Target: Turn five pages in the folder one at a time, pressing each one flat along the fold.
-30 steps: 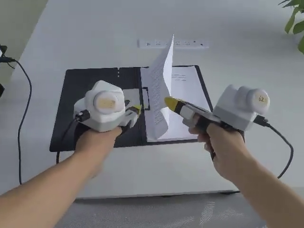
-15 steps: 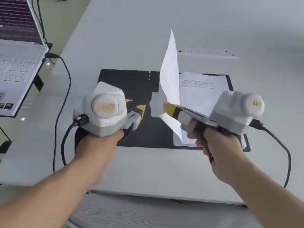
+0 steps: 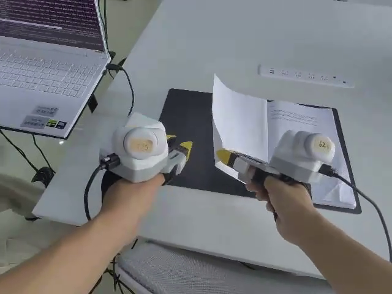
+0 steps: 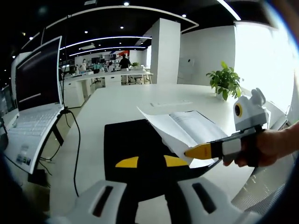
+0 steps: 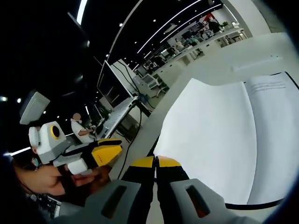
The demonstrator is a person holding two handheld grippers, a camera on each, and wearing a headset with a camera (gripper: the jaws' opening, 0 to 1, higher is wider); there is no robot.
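A black folder (image 3: 191, 125) lies open on the white table, its stack of printed pages (image 3: 306, 119) on the right half. One white page (image 3: 240, 119) is lifted and leans over the left half. My right gripper (image 3: 224, 157) is shut on that page's lower edge; its own view shows the jaws (image 5: 156, 162) closed on the sheet (image 5: 210, 126). My left gripper (image 3: 179, 144) hovers open by the folder's front left corner, holding nothing. In the left gripper view, its jaws (image 4: 150, 162) stand apart above the black cover (image 4: 126, 140), and the right gripper (image 4: 202, 150) holds the page (image 4: 170, 130).
An open laptop (image 3: 49, 61) sits at the far left with a black cable (image 3: 125, 76) running past the folder. A white power strip (image 3: 306, 76) lies behind the folder. The table's front edge (image 3: 184, 236) is close below my hands.
The head camera has swung, shifting the whole view. The right gripper has carried the page from upright at the spine over toward the left half. The left gripper stays open near the left cover.
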